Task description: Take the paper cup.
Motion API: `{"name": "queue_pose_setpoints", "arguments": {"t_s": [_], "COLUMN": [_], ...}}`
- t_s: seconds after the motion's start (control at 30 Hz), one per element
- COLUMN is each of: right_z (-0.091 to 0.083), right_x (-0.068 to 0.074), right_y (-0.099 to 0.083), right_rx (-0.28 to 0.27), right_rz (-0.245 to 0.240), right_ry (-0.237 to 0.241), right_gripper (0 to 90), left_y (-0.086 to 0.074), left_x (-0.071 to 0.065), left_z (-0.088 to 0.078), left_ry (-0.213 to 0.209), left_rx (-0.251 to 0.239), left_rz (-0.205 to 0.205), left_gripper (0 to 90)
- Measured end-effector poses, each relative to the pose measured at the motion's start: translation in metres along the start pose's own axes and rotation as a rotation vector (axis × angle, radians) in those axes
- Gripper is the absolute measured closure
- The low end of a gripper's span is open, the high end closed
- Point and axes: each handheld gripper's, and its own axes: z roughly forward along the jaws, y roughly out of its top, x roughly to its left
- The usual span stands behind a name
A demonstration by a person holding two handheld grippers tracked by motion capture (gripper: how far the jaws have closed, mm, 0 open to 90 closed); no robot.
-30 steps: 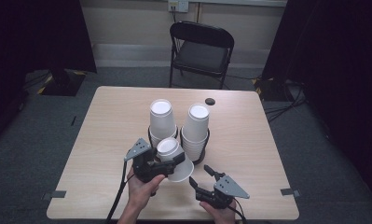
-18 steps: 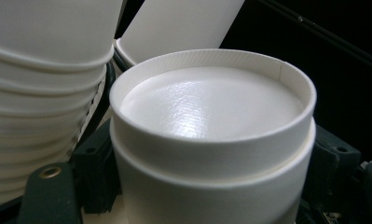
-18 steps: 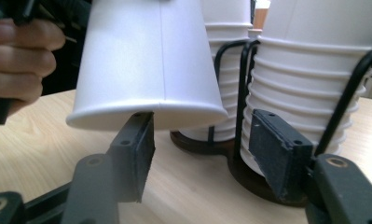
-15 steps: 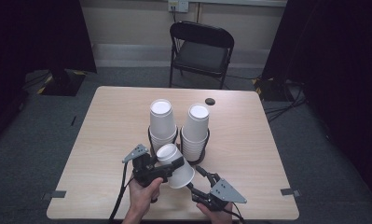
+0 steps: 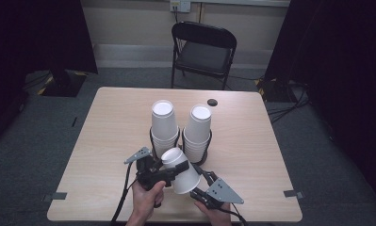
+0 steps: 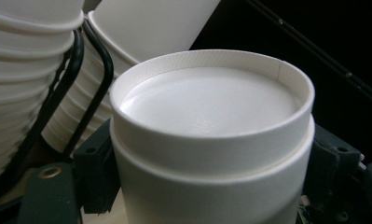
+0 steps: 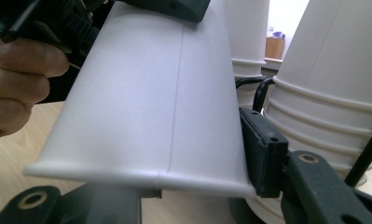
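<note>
High view: the left gripper [image 5: 169, 172] has its fingers clamped on an upturned white cup [image 5: 181, 170], held tilted above the bench [image 5: 105, 141] just in front of two cup stacks [image 5: 164, 125]. The right gripper [image 5: 202, 181] has been closing its fingers around the cup's wide rim end; one pad [image 7: 263, 149] touches its side, the other is hidden.

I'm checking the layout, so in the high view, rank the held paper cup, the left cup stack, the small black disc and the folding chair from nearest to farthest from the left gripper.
1. Held paper cup, in the left gripper.
2. Left cup stack, just behind.
3. Small black disc, near the table's far edge.
4. Folding chair, beyond the table.
</note>
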Motion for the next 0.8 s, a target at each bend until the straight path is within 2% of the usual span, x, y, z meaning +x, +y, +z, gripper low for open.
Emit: {"name": "queue_pose_setpoints", "arguments": {"t_s": [0.1, 0.2, 0.37, 0.8], "right_z": [0.0016, 0.0002, -0.0035, -0.0068], "right_x": [0.0006, -0.0011, -0.0047, -0.0057], "right_y": [-0.0012, -0.0033, -0.0057, -0.0045], "right_rx": [-0.003, -0.01, -0.017, -0.026], "right_rz": [-0.012, -0.024, -0.013, 0.008], "right_ry": [-0.006, -0.025, -0.049, -0.026], "right_gripper": [60.2, 69.1, 80.8, 84.5], "left_y": [-0.0017, -0.0021, -0.0034, -0.0018], "left_x": [-0.0015, -0.0016, -0.0021, 0.0004], "left_z": [0.001, 0.0014, 0.0045, 0.0038], "left_ry": [0.003, 0.003, 0.005, 0.003], "left_rx": [0.003, 0.013, 0.036, 0.02], "left_rz": [0.007, 0.012, 0.025, 0.017], "left_gripper": [20.5, 20.0, 17.0, 14.3]}}
